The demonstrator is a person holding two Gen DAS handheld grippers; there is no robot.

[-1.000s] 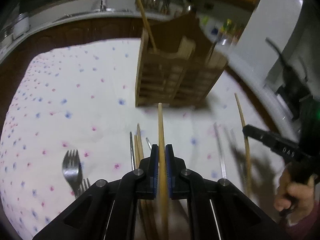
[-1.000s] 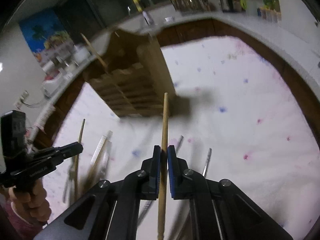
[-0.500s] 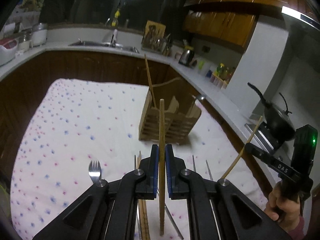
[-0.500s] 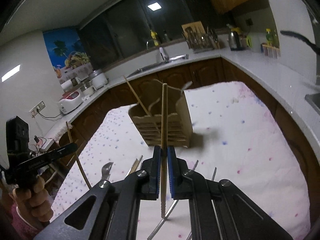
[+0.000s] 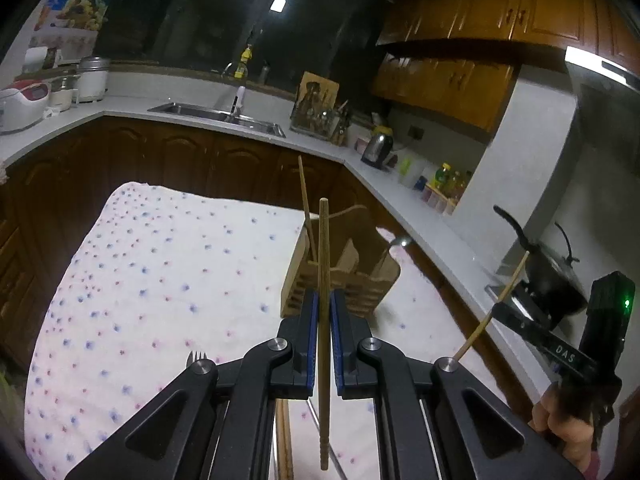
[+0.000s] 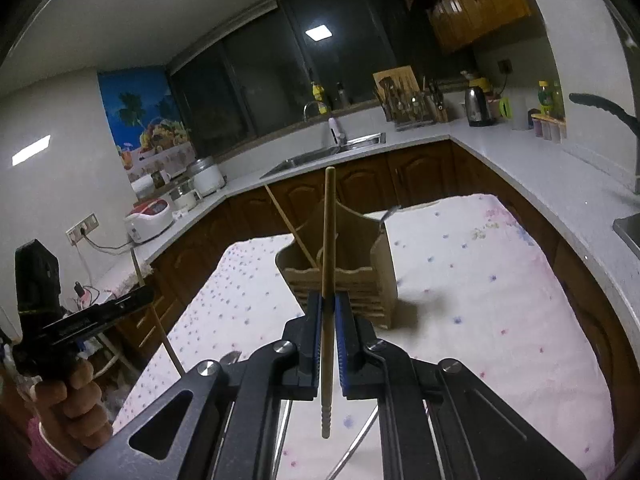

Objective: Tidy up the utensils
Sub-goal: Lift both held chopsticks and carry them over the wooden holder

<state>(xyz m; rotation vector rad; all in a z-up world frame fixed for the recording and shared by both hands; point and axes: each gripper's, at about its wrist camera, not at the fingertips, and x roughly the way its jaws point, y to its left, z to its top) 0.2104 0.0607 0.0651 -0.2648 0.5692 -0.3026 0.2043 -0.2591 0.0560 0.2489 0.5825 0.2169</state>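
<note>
Both grippers, left (image 5: 324,344) and right (image 6: 329,340), pinch one wooden chopstick (image 5: 323,320) apiece (upright, jaws nearly shut). Ahead stands the slatted holder (image 6: 348,280). Thin sticks may pivot between pads, miss a slot, or tip the light holder.

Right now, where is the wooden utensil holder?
The wooden utensil holder stands on the floral tablecloth, straight ahead in both wrist views, near the cloth's far end, with one chopstick leaning inside it.

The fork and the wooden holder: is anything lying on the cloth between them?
No, the left wrist view shows only bare flowered cloth between fork and wooden holder.
</note>
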